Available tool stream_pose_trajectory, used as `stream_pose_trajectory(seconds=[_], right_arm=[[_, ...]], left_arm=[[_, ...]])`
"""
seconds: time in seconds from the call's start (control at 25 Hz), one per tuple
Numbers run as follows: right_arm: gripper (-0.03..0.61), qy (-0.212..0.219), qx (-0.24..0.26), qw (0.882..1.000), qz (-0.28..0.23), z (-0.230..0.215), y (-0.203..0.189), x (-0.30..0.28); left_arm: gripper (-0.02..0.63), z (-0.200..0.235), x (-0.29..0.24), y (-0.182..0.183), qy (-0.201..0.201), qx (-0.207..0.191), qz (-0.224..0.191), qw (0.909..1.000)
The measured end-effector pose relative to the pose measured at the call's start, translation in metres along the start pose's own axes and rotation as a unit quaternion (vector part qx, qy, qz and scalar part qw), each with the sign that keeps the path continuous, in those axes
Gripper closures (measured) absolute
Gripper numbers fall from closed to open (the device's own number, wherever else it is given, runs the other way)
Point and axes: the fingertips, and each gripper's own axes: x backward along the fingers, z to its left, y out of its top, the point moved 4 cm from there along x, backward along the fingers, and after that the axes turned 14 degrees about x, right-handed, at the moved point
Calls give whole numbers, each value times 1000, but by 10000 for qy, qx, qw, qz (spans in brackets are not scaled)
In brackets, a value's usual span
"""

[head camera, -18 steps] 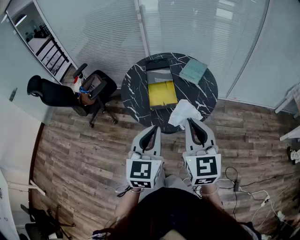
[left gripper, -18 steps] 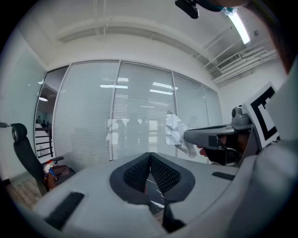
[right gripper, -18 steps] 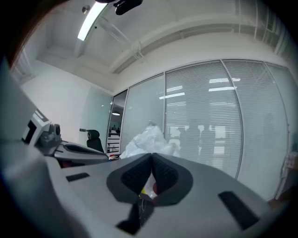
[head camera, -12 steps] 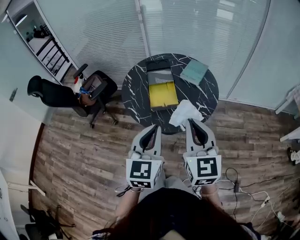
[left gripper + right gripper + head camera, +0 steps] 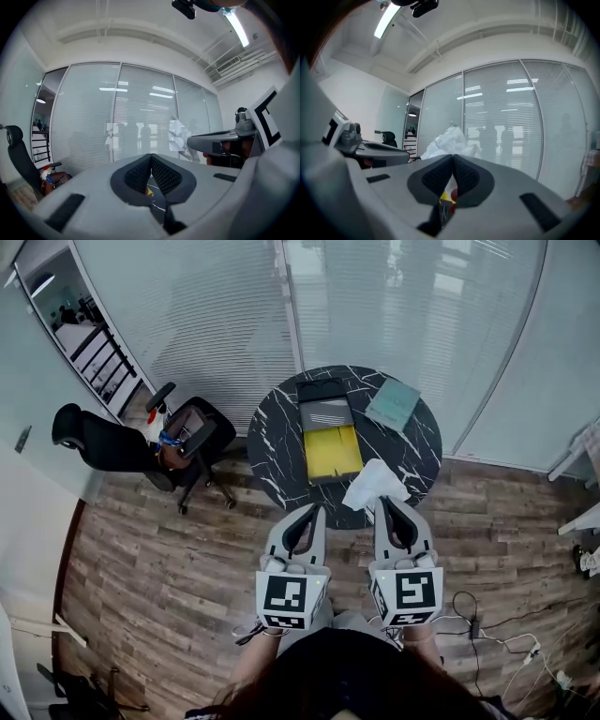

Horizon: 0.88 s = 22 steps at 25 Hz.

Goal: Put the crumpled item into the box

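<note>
A white crumpled item point(image 5: 373, 484) hangs over the near edge of the round black marble table point(image 5: 281, 432), and my right gripper point(image 5: 382, 501) is shut on it. In the right gripper view the crumpled item point(image 5: 449, 140) bulges above the closed jaws of the right gripper point(image 5: 453, 156). An open box point(image 5: 330, 448) with a yellow inside lies in the middle of the table, just beyond and left of the item. My left gripper point(image 5: 316, 508) is shut and holds nothing, level with the right one at the table's near edge. The left gripper view shows the crumpled item point(image 5: 180, 137) off to the right.
A teal book point(image 5: 393, 403) lies at the table's back right. A black office chair point(image 5: 122, 435) with things on it stands to the left on the wooden floor. A glass wall with blinds runs behind the table. Cables point(image 5: 487, 634) trail at the right.
Both grippers sit slightly lower in the head view and the table has shifted a little right and down. The right gripper still holds the crumpled item.
</note>
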Motion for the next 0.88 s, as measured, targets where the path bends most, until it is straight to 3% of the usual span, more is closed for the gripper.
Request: stream_pose_trajectory(seconds=[0.4, 0.88], right_arm=[[554, -77, -196, 9998, 61, 17, 10, -33], [554, -47, -234, 9993, 296, 23, 3, -55]], left_arm=[[588, 42, -14, 8, -171, 112, -44, 9998], [588, 57, -35, 6, -395, 206, 111, 9989]])
